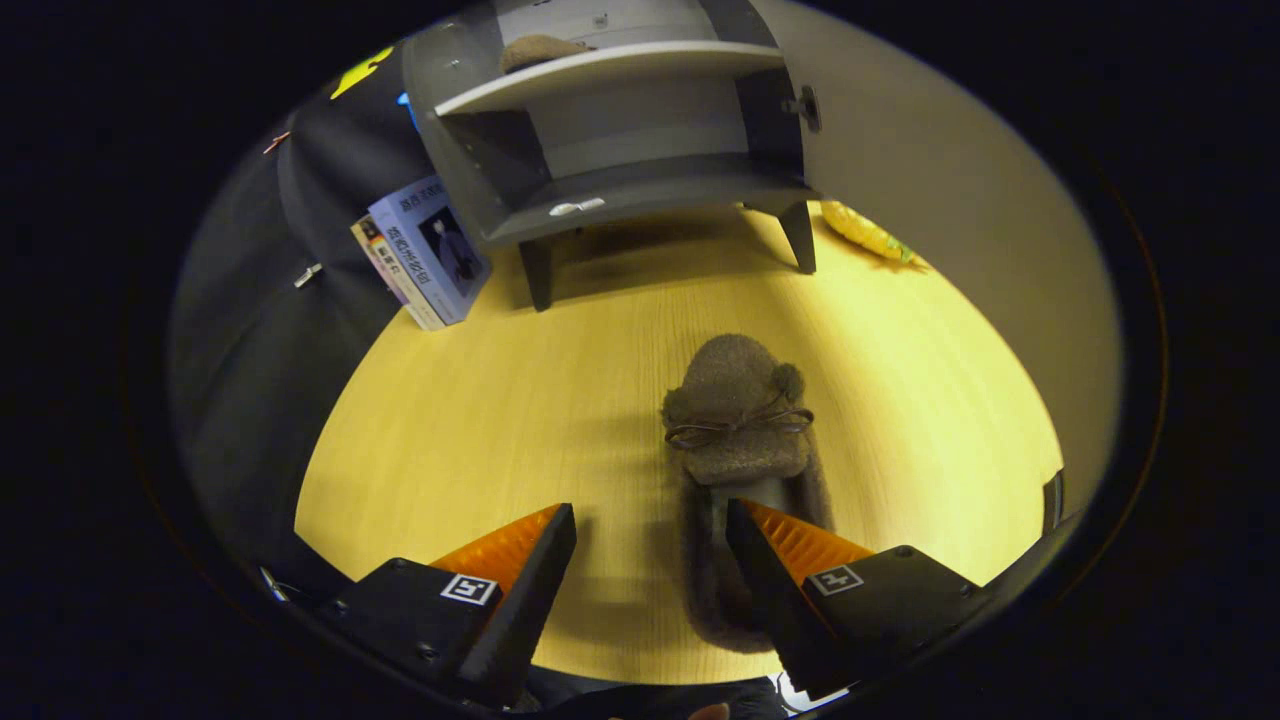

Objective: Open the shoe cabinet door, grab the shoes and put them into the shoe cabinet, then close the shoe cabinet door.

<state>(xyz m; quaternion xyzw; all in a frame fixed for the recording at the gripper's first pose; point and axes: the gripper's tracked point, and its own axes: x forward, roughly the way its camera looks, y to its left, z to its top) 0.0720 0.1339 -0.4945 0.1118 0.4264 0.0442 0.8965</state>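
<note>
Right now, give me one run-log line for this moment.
gripper: open, over slipper heel | cabinet: door open | second slipper: on upper shelf | next: probably grasp slipper

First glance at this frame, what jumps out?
A fuzzy brown slipper with a bow lies on the wooden floor, its heel between the open gripper fingers. Beyond it stands the open grey shoe cabinet, a second slipper on its upper shelf.

We are holding the tool (650, 530) low and pointing it forward, its fingers (520, 560) spread wide apart. Nothing is pressing between them, and a fingertip of our hand (712, 712) is peeking in behind.
</note>
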